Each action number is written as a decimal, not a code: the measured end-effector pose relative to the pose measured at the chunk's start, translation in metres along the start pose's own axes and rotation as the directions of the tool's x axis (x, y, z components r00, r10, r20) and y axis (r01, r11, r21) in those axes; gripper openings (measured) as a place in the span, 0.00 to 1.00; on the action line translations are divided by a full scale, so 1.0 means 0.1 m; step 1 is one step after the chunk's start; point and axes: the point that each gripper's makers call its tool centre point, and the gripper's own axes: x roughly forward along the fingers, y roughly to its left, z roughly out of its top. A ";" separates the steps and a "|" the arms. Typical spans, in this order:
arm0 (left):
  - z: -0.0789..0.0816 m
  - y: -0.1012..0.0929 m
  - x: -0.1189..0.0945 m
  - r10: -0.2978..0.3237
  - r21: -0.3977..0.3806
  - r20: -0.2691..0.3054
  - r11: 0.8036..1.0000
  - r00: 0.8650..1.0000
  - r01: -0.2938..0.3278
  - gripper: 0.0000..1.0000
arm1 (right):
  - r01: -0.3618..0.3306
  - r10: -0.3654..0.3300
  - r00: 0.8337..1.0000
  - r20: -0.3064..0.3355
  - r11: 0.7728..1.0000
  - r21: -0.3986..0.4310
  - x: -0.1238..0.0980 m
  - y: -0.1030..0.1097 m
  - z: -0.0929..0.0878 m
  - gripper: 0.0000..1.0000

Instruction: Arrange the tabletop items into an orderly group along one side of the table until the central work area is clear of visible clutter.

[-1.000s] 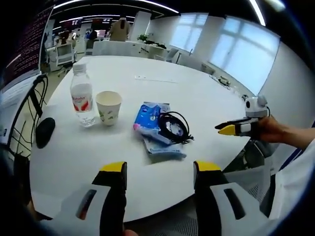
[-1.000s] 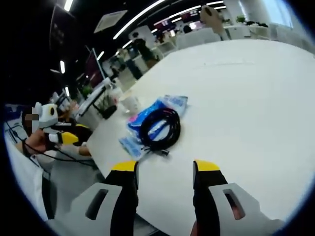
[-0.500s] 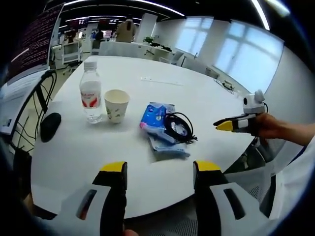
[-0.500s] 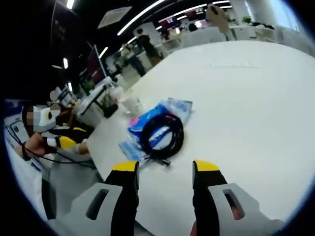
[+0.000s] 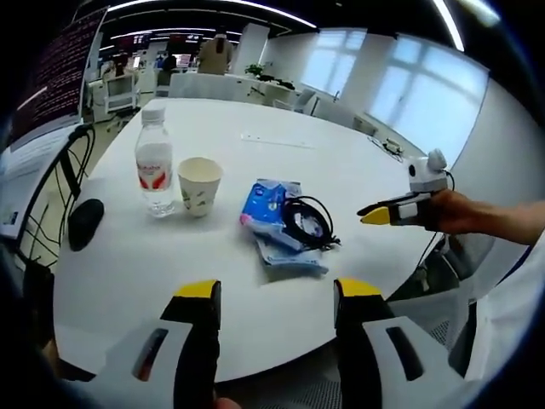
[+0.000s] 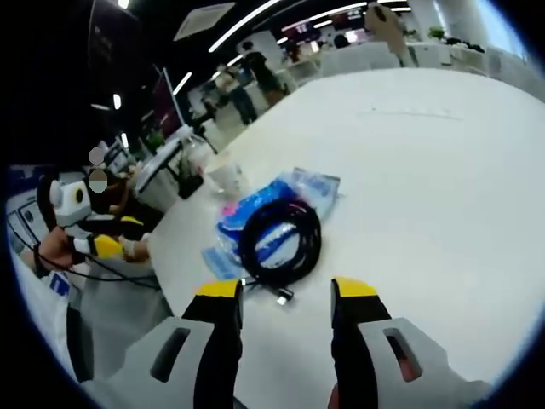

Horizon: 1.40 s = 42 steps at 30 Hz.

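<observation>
Left gripper view: left gripper (image 5: 277, 294) at 6 o'clock, jaws apart, nothing between them, hanging short of the near edge of the round white table (image 5: 213, 281). At centre, black coiled cable (image 5: 306, 221) lying on top of blue tissue packs (image 5: 268, 209); number of packs under the coil not determinable, lower pack partly covered. At 10 o'clock of the packs, paper cup (image 5: 199, 185) upright, just beside water bottle (image 5: 154, 170), upright, cap on, red label; print on both unreadable. Dark computer mouse (image 5: 85, 223) at 9 o'clock near the table edge. Thin pale strip (image 5: 272, 141) far back on the table, nature not made out. Right gripper (image 5: 375, 215) entering at 3 o'clock, held by a hand (image 5: 464, 213), yellow tips seen edge-on; jaw gap not determinable there.

Right gripper view: right gripper (image 6: 285, 290) at 6 o'clock, jaws apart, empty, just short of the cable (image 6: 279, 243) and packs (image 6: 255, 217). Cup (image 6: 226, 177) and bottle small and blurred beyond. Left gripper (image 6: 106, 245) at 9 o'clock, off the table, partly cut off.
</observation>
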 end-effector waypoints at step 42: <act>0.02 0.13 -0.04 0.026 -0.037 0.010 0.999 1.000 -0.026 0.52 | 0.159 -0.158 0.978 -0.134 0.987 0.000 0.87 -0.35 0.13 0.11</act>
